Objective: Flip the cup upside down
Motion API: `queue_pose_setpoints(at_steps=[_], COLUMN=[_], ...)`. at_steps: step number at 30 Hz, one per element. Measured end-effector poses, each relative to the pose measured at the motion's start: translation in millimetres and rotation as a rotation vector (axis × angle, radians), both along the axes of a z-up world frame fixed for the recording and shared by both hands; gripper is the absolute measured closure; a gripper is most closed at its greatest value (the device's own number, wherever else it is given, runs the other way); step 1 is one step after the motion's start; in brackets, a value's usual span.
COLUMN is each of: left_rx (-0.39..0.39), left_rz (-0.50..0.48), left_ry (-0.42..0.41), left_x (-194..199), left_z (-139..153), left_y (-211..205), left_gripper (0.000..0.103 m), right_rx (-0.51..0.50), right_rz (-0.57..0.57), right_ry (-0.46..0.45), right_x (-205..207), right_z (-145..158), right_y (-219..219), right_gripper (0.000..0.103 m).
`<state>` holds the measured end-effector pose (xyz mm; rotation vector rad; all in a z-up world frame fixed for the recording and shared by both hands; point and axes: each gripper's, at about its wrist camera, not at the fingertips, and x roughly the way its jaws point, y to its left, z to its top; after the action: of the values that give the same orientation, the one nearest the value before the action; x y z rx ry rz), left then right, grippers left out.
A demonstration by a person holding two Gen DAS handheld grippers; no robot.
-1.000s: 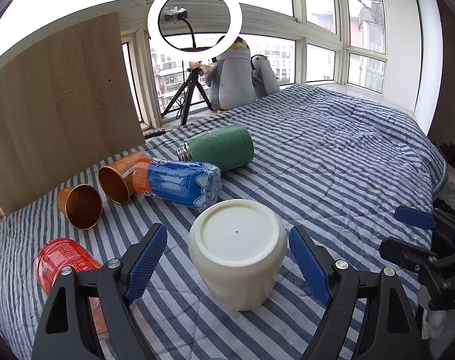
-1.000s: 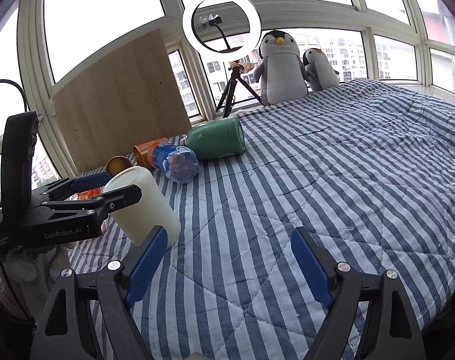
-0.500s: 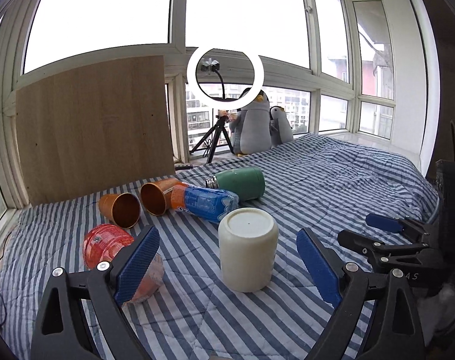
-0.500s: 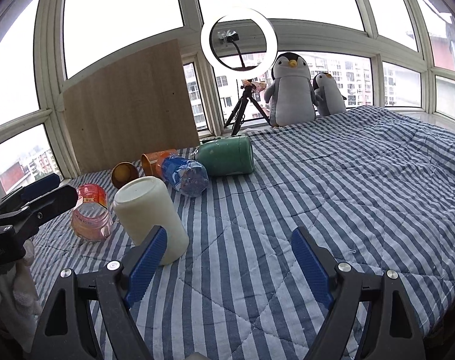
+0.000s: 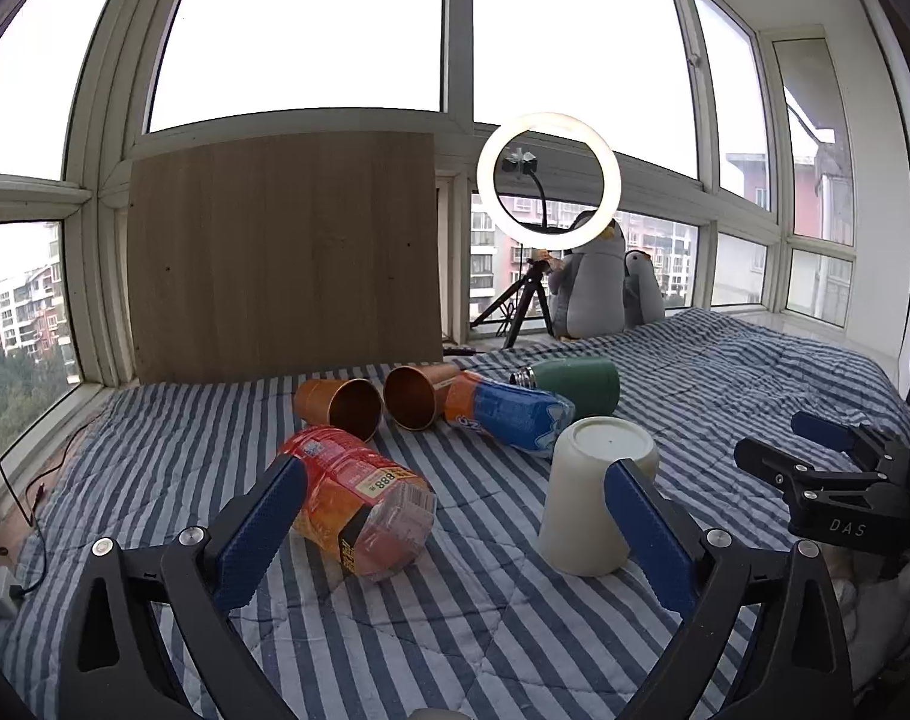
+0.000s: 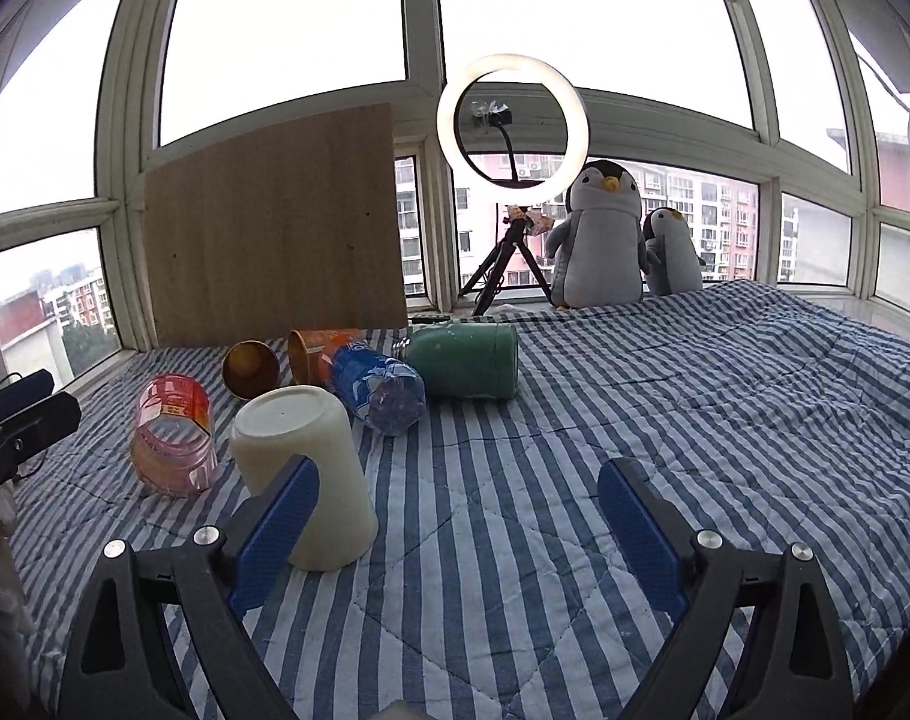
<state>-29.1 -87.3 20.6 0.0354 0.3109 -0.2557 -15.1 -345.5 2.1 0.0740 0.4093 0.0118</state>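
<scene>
A cream cup (image 5: 586, 492) stands upside down on the striped bed, its flat base facing up. It also shows in the right wrist view (image 6: 305, 468), at the left. My left gripper (image 5: 455, 528) is open and empty, drawn back from the cup, whose right side sits behind my right fingertip. My right gripper (image 6: 455, 516) is open and empty, with the cup behind its left fingertip. The right gripper also shows at the right edge of the left wrist view (image 5: 826, 468).
Lying behind the cup are a red plastic jar (image 5: 359, 504), two copper cups (image 5: 347, 405), a blue-labelled bottle (image 5: 508, 414) and a green flask (image 5: 574, 384). A wooden board (image 5: 281, 258), ring light on a tripod (image 5: 547, 180) and plush penguins (image 6: 601, 240) stand by the windows.
My left gripper has pulled back and up from the upturned cup and swung left, so the cup now sits at its right finger. The right gripper has also drawn back.
</scene>
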Motion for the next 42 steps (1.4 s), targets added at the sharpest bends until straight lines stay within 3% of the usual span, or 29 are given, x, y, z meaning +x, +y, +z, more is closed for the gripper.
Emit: queue_pose_setpoints(at_steps=[12,28,34,42], left_rx=[-0.041,-0.020,-0.063,-0.015], left_rz=[0.107,0.142,0.189,0.198], left_ry=[-0.124,-0.092,-0.116,-0.154], left_x=[-7,-1,-6,-13], left_z=[-11,-28,-28,-27], left_y=[9,2,12,3], left_gripper=[0.000,0.000,0.000,0.000], right_rx=[-0.015,-0.015,0.002,0.052], right_rz=[-0.004,0.028,0.031,0.020], right_ry=[-0.152,-0.128,-0.135,-0.143], right_x=[6,15,14,13], right_z=[4,-5,-4,-4], right_y=[10,16,13,3], right_gripper=[0.005,0.005,0.005,0.004])
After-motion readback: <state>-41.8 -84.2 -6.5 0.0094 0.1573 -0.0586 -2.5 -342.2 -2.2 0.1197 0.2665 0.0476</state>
